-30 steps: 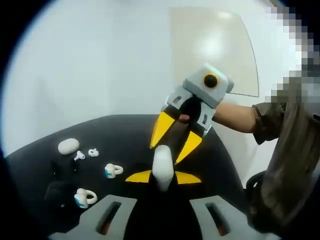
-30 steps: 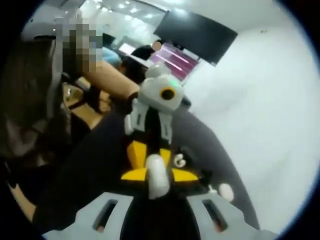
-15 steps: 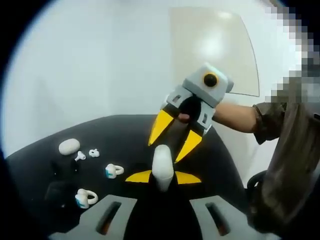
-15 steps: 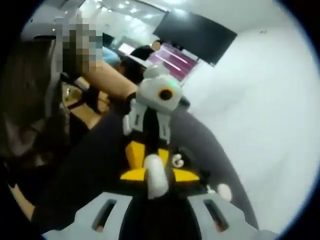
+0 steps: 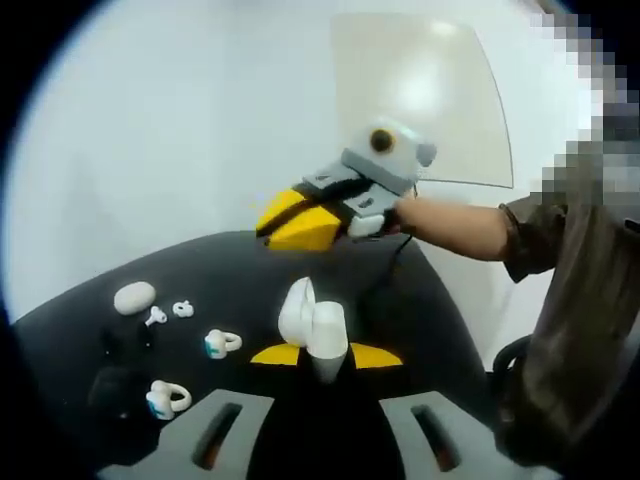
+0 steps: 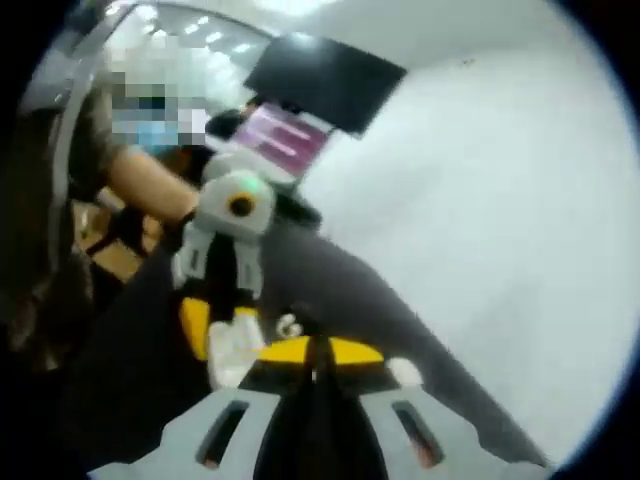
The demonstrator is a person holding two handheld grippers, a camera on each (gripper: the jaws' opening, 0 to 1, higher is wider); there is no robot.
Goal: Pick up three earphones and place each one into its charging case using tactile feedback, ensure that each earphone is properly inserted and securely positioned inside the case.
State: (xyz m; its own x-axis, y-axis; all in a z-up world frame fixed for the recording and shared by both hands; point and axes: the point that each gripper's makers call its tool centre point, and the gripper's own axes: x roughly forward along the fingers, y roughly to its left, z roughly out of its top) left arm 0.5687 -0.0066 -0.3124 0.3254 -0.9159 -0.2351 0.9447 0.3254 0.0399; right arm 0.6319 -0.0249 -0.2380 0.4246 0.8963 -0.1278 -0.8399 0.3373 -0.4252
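My left gripper is shut on a white charging case, held upright; its lid stands open to the left. My right gripper hovers above and behind the case, yellow jaws pressed together, with nothing visible between them. In the right gripper view my right gripper has its jaws shut, and the left gripper holds the white case at lower left. Two white ear-hook earphones and small white earbuds lie on the black table.
A white oval case rests at the table's far left, also seen as the oval case. Dark shapes sit near the front earphone. A person's forearm reaches in from the right. A white wall stands behind the table.
The right gripper has lifted away from the case, swung up and to the left, and its jaws have shut. The case's lid now stands open. The right gripper view has tilted.
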